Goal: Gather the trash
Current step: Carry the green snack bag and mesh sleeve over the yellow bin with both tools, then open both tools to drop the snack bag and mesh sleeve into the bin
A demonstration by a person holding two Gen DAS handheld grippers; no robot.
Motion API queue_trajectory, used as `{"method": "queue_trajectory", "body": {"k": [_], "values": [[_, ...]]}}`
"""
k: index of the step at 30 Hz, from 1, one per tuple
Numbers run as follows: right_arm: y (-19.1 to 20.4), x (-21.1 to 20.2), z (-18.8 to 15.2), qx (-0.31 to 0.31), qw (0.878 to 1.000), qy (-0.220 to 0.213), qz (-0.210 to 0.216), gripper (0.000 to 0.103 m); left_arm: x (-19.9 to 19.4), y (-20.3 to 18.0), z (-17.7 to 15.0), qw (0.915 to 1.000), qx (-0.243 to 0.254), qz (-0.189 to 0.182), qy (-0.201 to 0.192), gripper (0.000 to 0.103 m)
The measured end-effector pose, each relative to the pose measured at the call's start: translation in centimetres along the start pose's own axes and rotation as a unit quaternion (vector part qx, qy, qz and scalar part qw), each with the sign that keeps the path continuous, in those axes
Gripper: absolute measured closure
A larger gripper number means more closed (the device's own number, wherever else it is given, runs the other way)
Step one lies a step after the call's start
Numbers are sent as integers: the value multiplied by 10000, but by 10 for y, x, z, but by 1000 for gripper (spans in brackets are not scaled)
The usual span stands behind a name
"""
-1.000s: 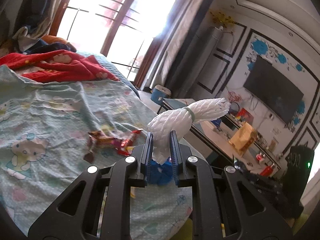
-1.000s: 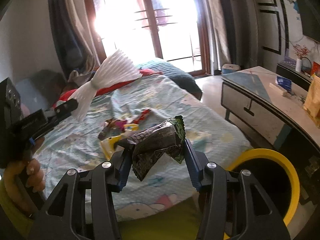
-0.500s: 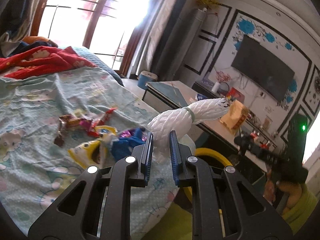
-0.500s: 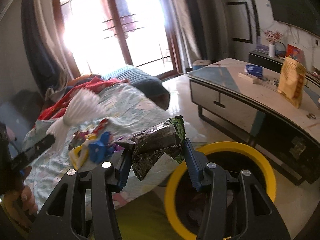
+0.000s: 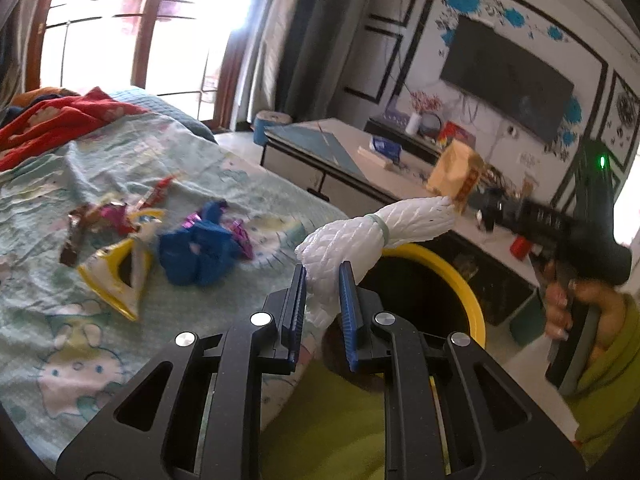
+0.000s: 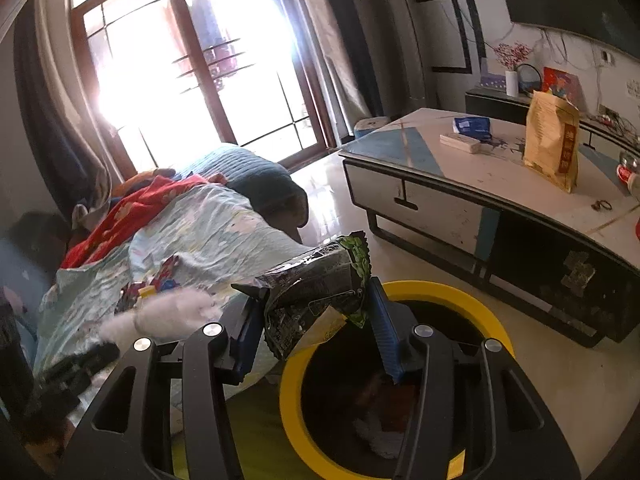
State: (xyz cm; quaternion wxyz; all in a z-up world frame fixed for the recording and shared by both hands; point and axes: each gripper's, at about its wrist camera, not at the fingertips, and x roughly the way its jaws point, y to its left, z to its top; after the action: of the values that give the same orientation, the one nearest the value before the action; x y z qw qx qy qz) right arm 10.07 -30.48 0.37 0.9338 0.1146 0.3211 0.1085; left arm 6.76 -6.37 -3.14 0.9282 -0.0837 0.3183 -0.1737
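Left claw (image 5: 322, 276) is clenched on a white foam net sleeve (image 5: 372, 232), its banded end sticking out over the near rim of the yellow-rimmed bin (image 5: 452, 276). Risk: the foam is light and springy, and most of it seems to hang at the rim line rather than over the dark opening, so if let go here it could bounce off the rim and land on the floor or back on the bed (image 5: 48, 344).

Right claw (image 6: 316, 304) is grasping a crumpled dark green snack wrapper (image 6: 316, 284), with the jaws about half apart and the pads pressing its sides. The wrapper sits above the bin's (image 6: 448, 300) near left edge, with the opening just below and to the right. Risk: the crinkled foil could cling to a pad or flutter sideways and miss.

Both claws crowd the same bin mouth, so they could knock into each other, or one piece could shove the other off.

Around, left to right: red blanket (image 5: 60, 120), loose wrappers on the bed including a yellow packet (image 5: 116, 276) and a blue crumpled one (image 5: 196, 248), all yet to be collected. Then the low bench (image 6: 500, 184) with a tan bag (image 6: 552, 140) on it, well apart from the bin. Nothing blocks the opening. The bin already holds some scraps, too dark to name.
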Motion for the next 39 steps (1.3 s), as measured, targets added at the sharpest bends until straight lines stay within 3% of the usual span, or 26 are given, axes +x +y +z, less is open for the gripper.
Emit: {"method": "queue_trajectory", "body": {"k": [18,33,39], "values": [[-48,24,-9,516,9975,461,164,52,55,-63,-35,9902,1143,-92,794,91],[-80,63,-30,1027,9891,1046,123,47,90,-74,-48,9841,1254,-146,1249,90],[-95,70,-34,1291,9847,1150,204,39,104,-83,-50,9808,1361,-252,1376,88]]}}
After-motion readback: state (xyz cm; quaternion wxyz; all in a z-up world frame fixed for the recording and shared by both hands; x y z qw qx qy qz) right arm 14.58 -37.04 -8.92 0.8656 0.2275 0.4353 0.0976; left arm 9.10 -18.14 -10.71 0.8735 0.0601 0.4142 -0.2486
